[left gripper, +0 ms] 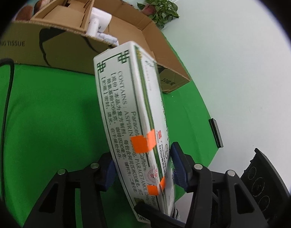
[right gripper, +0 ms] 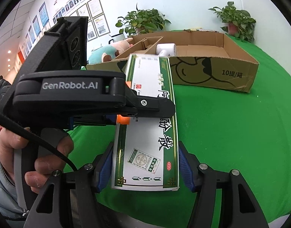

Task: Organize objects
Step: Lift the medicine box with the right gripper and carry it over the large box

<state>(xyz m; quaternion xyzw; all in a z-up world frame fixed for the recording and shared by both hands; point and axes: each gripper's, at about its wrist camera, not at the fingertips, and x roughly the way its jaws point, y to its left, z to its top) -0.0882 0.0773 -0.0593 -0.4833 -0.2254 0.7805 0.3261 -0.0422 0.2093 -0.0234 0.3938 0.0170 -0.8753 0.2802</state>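
A green cloth-covered bench carries an open brown cardboard box, and in front of it a long white-and-green printed medicine carton is held above the cloth. The left tool clamps the carton's narrow sides, its blue pads pressing both faces, while the right tool straddles the near end, apparently gripping it. Only the right view shows the left tool's black body and the person's hand.

Left gripper clamps the white-and-green medicine box between its blue pads, angled downward. Right gripper grips the same box's near end, both pads against its sides. The person's left hand wraps the left gripper's handle.
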